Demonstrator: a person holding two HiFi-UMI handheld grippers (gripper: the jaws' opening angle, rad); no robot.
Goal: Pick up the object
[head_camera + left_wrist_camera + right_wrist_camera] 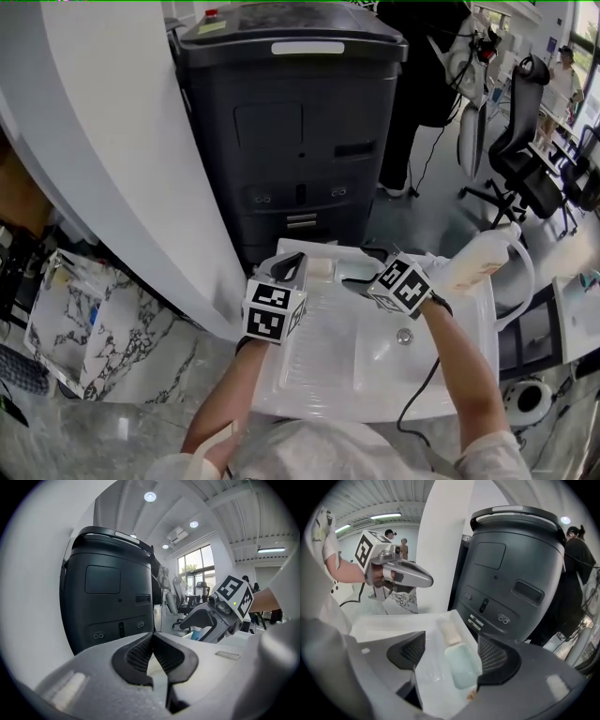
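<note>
The pale green soap bar (461, 666) is taken to be the object, since it lies directly between the jaws in the right gripper view. It rests flat on the back ledge of the white sink (389, 625), close to the foot of the dark machine (513, 569). A beige soap bar (451, 632) is laid just beside it, further along the same ledge.

The right gripper (451, 651) is held over the green bar with its jaws spread wide, one ribbed pad (411, 651) on each long side of the bar. No contact is seen yet. The wide opening is probably kept so that the bar can be taken across its narrow width. Because wet soap is slippery, a low and centred grip would be needed.

The left gripper (152, 637) is pressed together at its tips, with nothing held, and is kept level above the left part of the sink, probably only out of the way. In the head view both forearms are stretched forward over the basin, and the right gripper (361, 279) is turned towards the ledge.
</note>
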